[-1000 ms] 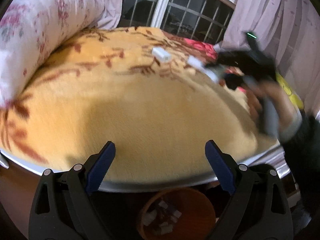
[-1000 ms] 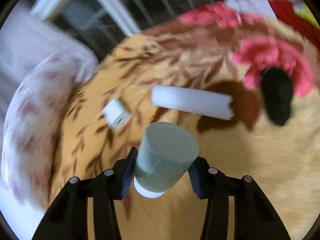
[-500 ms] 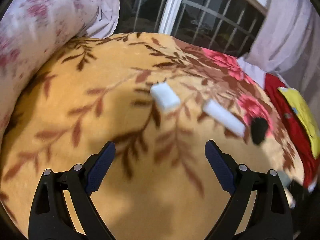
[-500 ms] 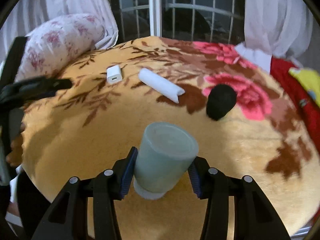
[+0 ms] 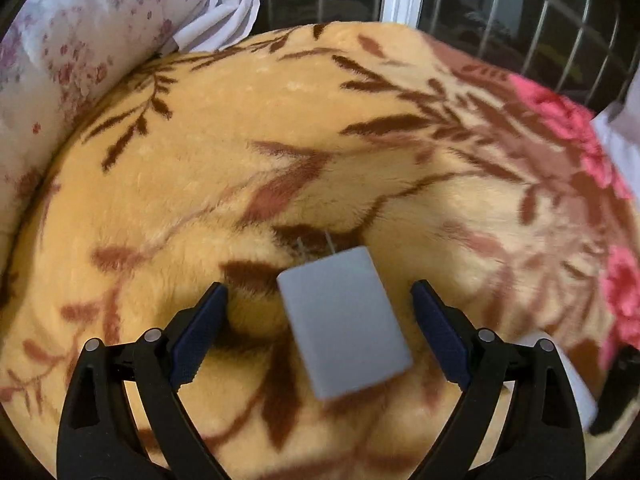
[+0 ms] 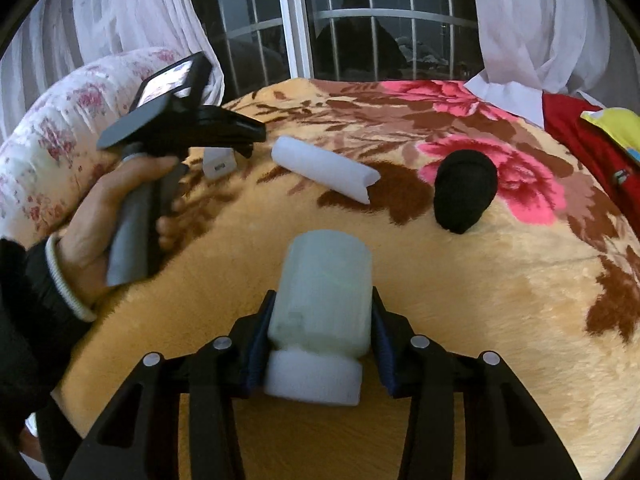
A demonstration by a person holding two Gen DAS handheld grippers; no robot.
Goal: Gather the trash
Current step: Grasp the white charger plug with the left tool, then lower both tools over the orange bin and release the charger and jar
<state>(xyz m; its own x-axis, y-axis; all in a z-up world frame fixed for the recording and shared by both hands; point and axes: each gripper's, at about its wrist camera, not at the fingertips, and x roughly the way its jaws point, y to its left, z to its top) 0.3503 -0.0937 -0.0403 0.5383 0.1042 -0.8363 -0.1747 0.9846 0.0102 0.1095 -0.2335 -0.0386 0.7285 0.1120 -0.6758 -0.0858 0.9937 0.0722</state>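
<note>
A small white flat block (image 5: 344,322) lies on the yellow floral blanket (image 5: 240,152), between the open fingers of my left gripper (image 5: 320,328), which is right over it. It also shows in the right wrist view (image 6: 219,163) under the left gripper (image 6: 244,142). My right gripper (image 6: 320,316) is shut on a pale green bottle with a white cap (image 6: 324,300) and holds it above the blanket (image 6: 500,280). A white tube (image 6: 326,174) and a black ball-like lump (image 6: 464,190) lie further back on the blanket.
A floral pillow (image 5: 80,40) lies along the left edge of the bed. A window with bars (image 6: 352,20) and white curtains (image 6: 540,16) stand behind. Red and yellow cloth (image 6: 592,136) lies at the right.
My left gripper has moved forward from the bed's edge over the blanket until the white block lies between its open fingers. My right gripper has drawn back with the bottle.
</note>
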